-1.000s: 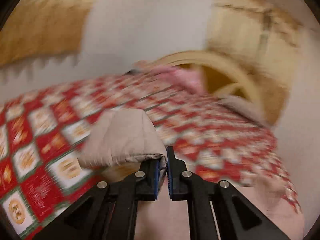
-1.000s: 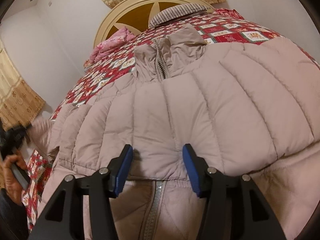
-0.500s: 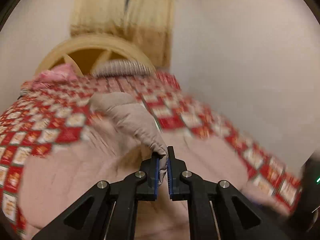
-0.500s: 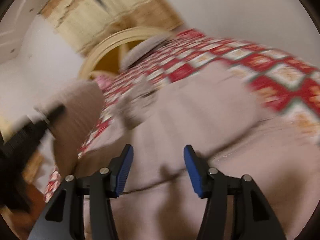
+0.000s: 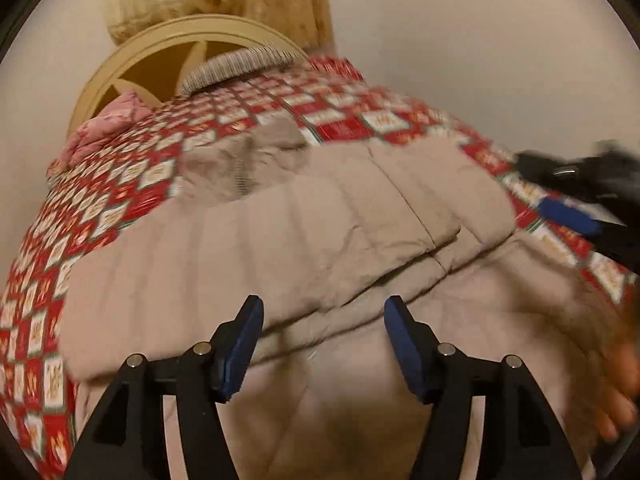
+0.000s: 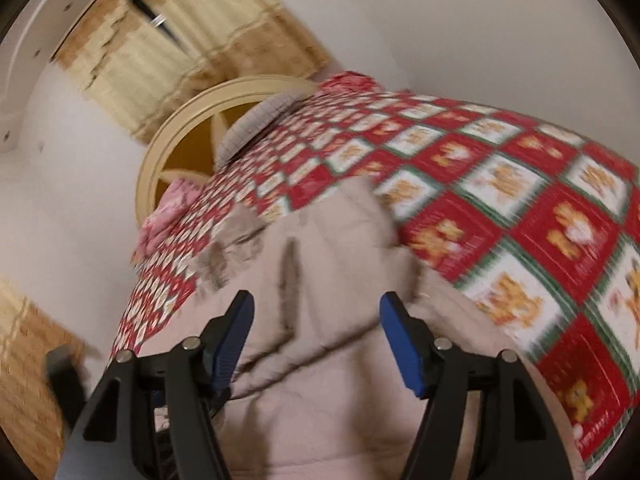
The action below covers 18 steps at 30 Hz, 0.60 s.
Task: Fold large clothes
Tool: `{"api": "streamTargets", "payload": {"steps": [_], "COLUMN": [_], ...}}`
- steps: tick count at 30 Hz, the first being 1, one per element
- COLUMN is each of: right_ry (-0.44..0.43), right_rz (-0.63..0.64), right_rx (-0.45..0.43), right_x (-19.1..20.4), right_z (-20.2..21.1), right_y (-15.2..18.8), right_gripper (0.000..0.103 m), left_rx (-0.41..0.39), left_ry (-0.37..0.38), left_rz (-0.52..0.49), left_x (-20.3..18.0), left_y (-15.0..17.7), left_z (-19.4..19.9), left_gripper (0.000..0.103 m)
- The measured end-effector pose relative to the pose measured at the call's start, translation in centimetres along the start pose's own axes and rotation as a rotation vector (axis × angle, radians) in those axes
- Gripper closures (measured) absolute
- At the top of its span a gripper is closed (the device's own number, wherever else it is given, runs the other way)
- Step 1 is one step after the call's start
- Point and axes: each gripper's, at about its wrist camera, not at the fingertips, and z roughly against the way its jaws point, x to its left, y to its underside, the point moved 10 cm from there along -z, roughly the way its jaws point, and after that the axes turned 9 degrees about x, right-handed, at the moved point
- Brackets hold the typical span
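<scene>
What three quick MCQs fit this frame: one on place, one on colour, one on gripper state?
1. Where does the puffer jacket lie?
A. on the bed quilt
B. on a chair
C. on the floor

2. What colour are the left gripper pads?
A. green
B. blue
C. white

3. What are the left gripper's fingers closed on?
A. a sleeve
B. the collar
C. nothing

Answers:
1 A, the red check quilt shows around the jacket on three sides.
2 B, both pads are blue.
3 C, the jaws stand apart and are opening, with no cloth pinched between them.
</scene>
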Motion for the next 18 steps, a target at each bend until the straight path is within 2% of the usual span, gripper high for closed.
{"api": "streamTargets", "payload": {"steps": [2,4,6,8,10,13,15,16,18], "right_ry": [0.015,0.054,0.137,0.193,0.248,0.290,0.288,0.290,0.308], "right_rz": [0.083,0.152,0.223,0.272,0.318,0.305,0.285,0.286,0.303], "right_rx": [0.048,0.074,0.111,0.142,0.188,0.243,0.261,0.270,0.298], "right_x": [1.8,3.2,3.8,3.9,3.4,1.3,0.4,0.3,0.1], "right_z": [-1.9,-3.8,-6.4,-8.4,-10.3,-11.9,-12.0,-11.9,-11.4], "right_y": [0.4,0.6,0.8,1.3,2.2,3.3,3.6,3.6,3.8], "right_gripper": [0.026,0.026,0.031,0.056,0.063,0.064,0.066,0.067,0.067], "left_rx": [-0.043,-0.077,-0.086,-0.087,-0.091,-0.020,0.060,0.080,0.061], "left_ry": [-0.005,-0.035,-0.066,-0.094,-0.152,-0.232,-0.248,-0.234,-0.236], "left_rz": [0.086,0.183,0.274,0.351,0.407,0.492,0.556,0.568,0.552], "left_x": [2.8,6.4,10.2,13.7,16.8,20.7,22.3,22.4,22.0], "left_y": [0.5,0.5,0.4,0.4,0.3,1.4,3.4,4.2,4.7], "left_z": [1.9,2.8,3.1,2.6,1.7,-1.5,-4.0,-4.8,-5.1], "left_gripper": [0.030,0.029,0.029,0.029,0.029,0.029,0.029,0.029,0.029]}}
